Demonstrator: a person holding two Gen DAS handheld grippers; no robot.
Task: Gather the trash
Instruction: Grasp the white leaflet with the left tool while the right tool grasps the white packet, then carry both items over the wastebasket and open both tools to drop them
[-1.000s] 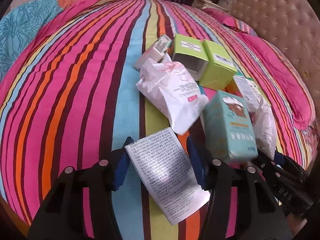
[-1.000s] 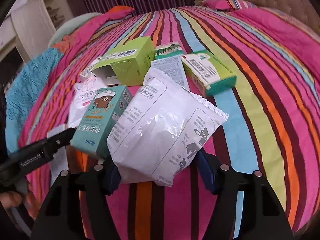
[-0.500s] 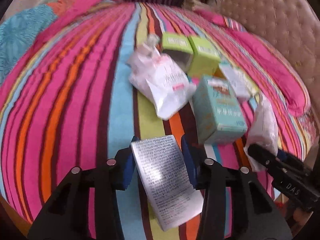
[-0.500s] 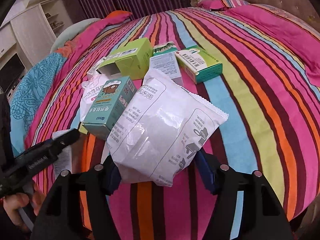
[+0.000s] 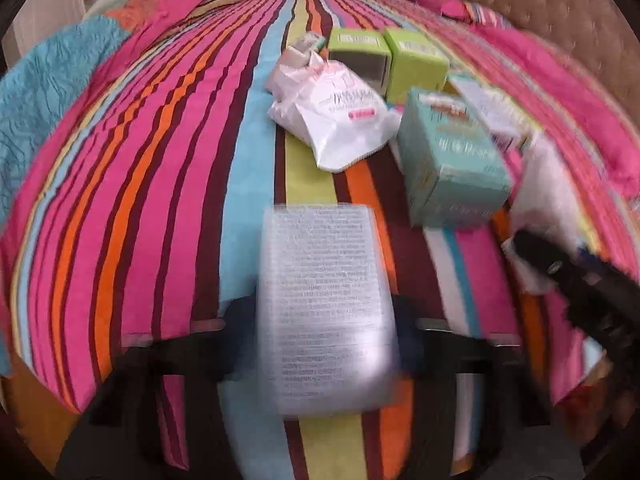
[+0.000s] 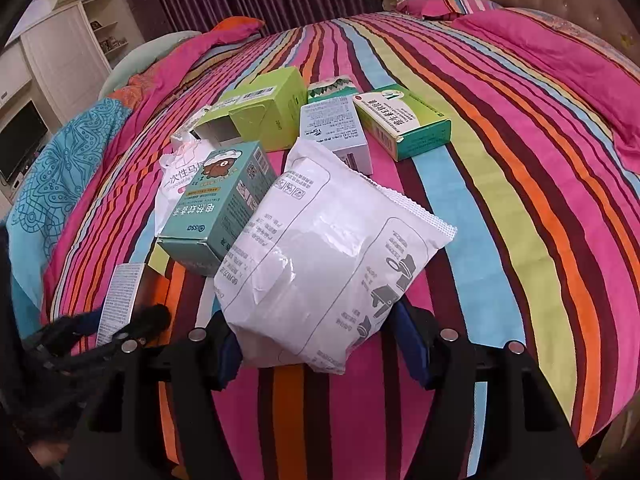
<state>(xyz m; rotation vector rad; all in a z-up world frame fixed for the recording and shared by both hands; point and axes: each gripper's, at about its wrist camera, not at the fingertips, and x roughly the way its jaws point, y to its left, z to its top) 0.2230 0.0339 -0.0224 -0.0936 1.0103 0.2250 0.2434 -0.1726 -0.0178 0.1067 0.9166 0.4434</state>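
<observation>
My left gripper (image 5: pixel 324 320) is shut on a flat silver packet (image 5: pixel 324 304) covered in small print, held above the striped bedspread. My right gripper (image 6: pixel 320 344) is shut on a white plastic pouch (image 6: pixel 328 256) with grey pictograms. On the bed lie a teal box with a bear picture (image 6: pixel 218 208), a crumpled white wrapper (image 5: pixel 336 116), an open lime-green box (image 6: pixel 260 110), a pale blue-white box (image 6: pixel 334 132) and a green-and-white box (image 6: pixel 404 120). In the right wrist view the left gripper (image 6: pixel 120 324) appears low at the left, with the silver packet (image 6: pixel 120 300) in it.
The striped bedspread (image 6: pixel 520 184) covers the bed. A pink pillow (image 6: pixel 560 60) and a tufted headboard (image 5: pixel 560 12) lie to the right. A blue patterned blanket (image 6: pixel 52 176) hangs at the left; a white cabinet (image 6: pixel 60 48) and purple curtains stand behind.
The left gripper has drawn back from the pile with the silver packet, which now stands straighter in its jaws; the left view is blurred. The right gripper and its pouch have stayed put.
</observation>
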